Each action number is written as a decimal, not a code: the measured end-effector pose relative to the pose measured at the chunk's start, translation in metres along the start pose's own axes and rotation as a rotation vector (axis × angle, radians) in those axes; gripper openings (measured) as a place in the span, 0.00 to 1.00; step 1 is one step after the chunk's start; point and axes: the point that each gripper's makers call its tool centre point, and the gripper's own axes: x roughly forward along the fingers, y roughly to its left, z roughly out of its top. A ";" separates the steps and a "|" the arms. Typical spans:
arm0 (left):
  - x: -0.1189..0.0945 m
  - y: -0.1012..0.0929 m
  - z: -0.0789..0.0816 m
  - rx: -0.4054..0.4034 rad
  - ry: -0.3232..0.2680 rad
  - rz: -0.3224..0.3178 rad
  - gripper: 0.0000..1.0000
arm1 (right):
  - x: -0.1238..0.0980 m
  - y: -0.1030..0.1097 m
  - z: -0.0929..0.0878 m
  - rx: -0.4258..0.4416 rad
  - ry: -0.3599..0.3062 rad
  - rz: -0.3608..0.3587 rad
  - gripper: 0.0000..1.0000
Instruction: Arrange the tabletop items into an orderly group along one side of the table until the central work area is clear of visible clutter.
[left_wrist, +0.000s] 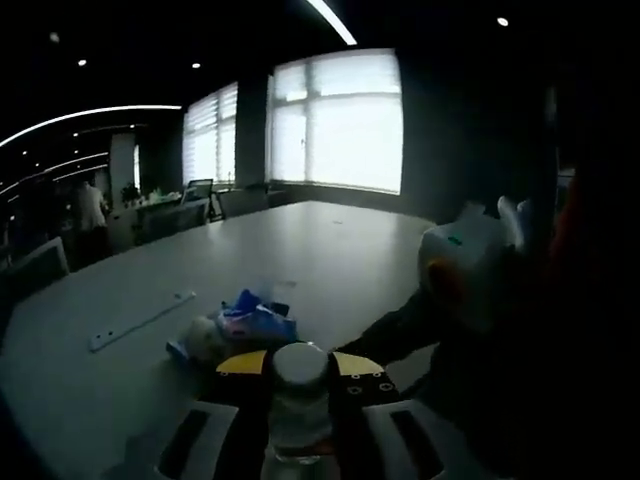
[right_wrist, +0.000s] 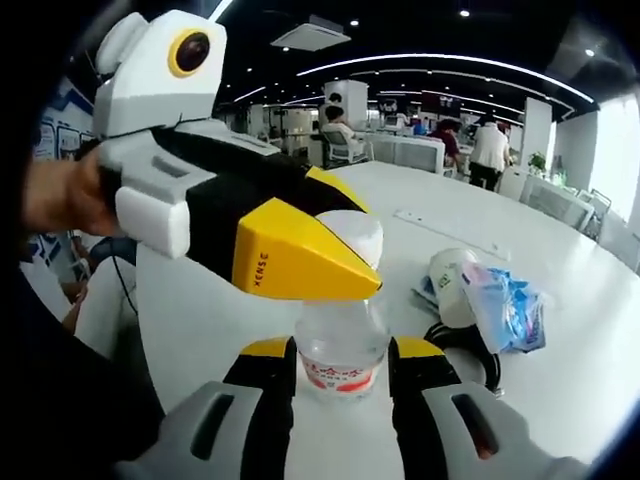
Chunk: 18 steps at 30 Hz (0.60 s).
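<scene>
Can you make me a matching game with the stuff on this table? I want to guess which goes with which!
Things:
1. water bottle
2. blue bag
3. left gripper
4. long flat strip

Clues:
A. yellow tips, closing on the white cap
B. crinkly, lying beside a white cup
C. clear, with a red label
D. white, lying alone farther back on the table

Pairs: 1-C, 2-B, 3-A, 4-D
</scene>
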 end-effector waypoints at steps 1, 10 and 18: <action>0.001 -0.001 0.000 0.005 0.001 0.001 0.20 | 0.000 0.000 0.000 -0.011 0.005 0.002 0.33; -0.001 -0.001 0.000 0.011 -0.009 -0.001 0.20 | -0.009 -0.005 0.001 0.040 -0.016 0.021 0.58; -0.002 0.000 -0.002 0.000 -0.026 0.000 0.20 | -0.025 -0.022 -0.008 0.078 0.001 -0.017 0.85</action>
